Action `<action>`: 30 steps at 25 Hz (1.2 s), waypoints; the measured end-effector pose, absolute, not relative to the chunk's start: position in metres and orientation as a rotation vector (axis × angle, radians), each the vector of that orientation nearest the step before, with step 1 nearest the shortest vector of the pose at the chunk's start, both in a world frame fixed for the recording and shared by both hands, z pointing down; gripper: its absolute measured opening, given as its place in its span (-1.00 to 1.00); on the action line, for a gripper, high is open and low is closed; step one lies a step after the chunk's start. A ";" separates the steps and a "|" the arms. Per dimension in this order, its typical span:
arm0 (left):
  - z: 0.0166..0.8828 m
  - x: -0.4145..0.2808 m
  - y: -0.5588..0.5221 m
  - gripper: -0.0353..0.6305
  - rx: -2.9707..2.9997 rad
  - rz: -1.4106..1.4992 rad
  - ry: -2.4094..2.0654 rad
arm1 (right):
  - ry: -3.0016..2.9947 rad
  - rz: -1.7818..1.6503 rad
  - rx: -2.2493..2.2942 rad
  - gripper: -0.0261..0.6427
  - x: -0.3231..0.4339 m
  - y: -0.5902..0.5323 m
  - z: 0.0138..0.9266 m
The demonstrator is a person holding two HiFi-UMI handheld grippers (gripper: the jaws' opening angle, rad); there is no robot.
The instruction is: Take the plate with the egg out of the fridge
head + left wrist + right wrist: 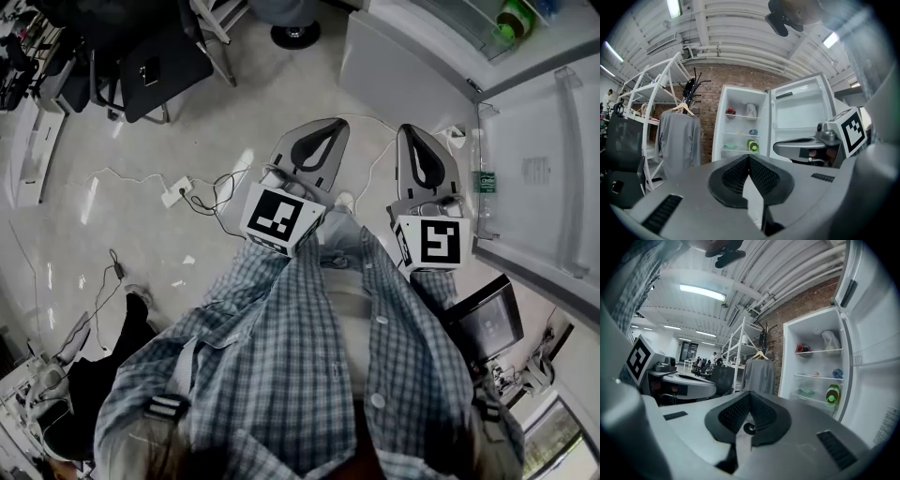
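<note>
The fridge (739, 125) is seen standing open, its door (801, 112) swung wide, so only the opening is judged done; the reach, grasp and removal are all left. The left gripper (749, 158) and right gripper (749, 398) are held well apart from the fridge, each with jaws pressed together and nothing between them. A small pale spot on the middle shelf (825, 376), taken to be the egg (815, 374), is still inside. Its plate is too small to be made out, so its facing and long axis cannot be told.
</note>
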State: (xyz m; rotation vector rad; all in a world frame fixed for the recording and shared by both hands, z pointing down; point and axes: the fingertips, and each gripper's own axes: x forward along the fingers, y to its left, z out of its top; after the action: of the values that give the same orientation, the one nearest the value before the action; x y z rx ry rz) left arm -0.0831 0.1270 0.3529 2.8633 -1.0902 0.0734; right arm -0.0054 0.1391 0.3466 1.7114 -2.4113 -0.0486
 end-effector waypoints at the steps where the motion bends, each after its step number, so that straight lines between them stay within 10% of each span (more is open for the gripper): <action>1: 0.352 -0.080 0.120 -0.87 2.863 0.074 -1.094 | -2.413 -0.056 1.704 -0.90 -0.003 0.132 0.346; 30: 0.345 0.015 0.019 -0.87 2.915 0.036 -1.011 | -2.360 -0.070 1.775 -0.90 0.081 0.039 0.340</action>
State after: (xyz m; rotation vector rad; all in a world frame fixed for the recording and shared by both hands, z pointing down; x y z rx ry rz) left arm 0.0149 0.0188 0.3449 2.9150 -1.0112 0.0365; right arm 0.0809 0.0393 0.3400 1.7745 -2.3604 -0.0699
